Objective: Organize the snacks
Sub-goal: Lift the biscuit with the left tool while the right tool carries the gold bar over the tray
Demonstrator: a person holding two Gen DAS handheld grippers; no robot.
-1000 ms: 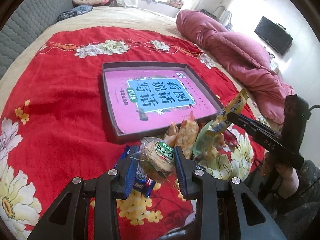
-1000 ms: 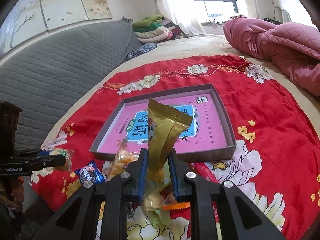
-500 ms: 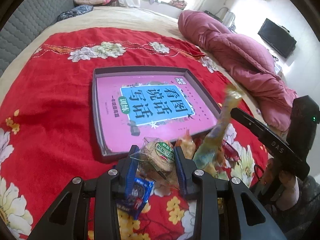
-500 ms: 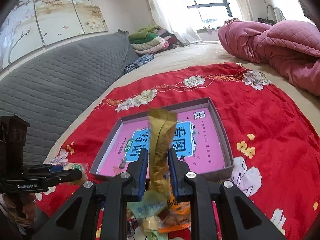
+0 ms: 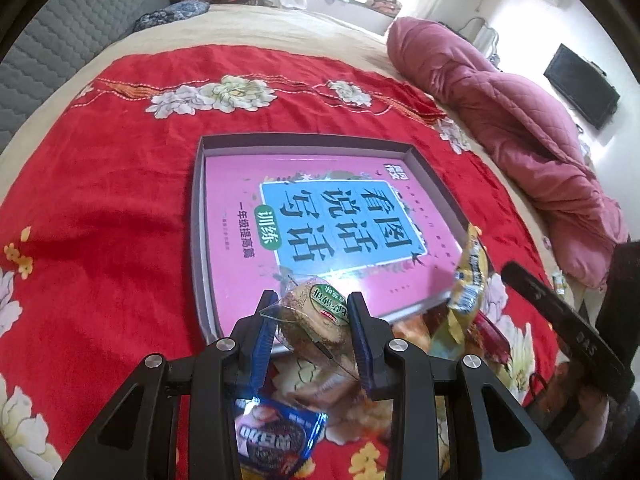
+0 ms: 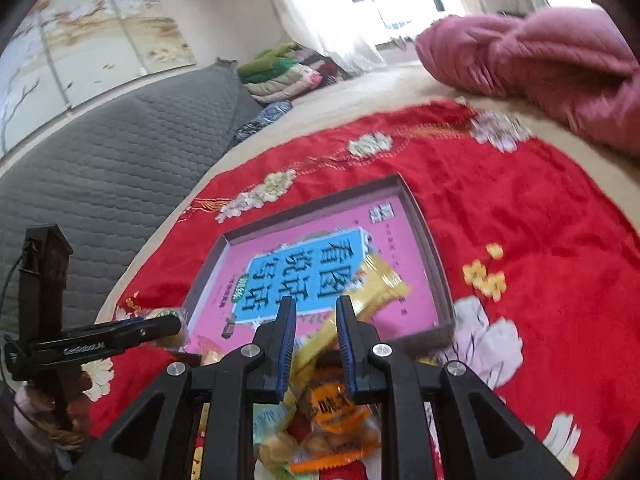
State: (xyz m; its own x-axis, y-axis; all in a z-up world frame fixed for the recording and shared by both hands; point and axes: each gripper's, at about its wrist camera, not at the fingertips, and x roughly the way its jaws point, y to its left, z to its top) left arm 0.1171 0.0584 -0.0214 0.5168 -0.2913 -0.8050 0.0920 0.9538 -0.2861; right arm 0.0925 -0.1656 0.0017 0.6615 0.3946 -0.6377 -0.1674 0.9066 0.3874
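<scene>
With my left gripper [image 5: 312, 320] clamped on the round cake [image 5: 316, 316] and right gripper [image 6: 316, 322] pinching the yellow packet [image 6: 376, 292], both low-centre at the tray's [image 5: 198, 216] near edge, I'd carry them past the rim before releasing.

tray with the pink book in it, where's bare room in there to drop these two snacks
The whole pink book cover inside the tray is bare, bordered by its dark rim. Crowded: the snack pile on the red blanket just outside the near rim, under both grippers.
</scene>
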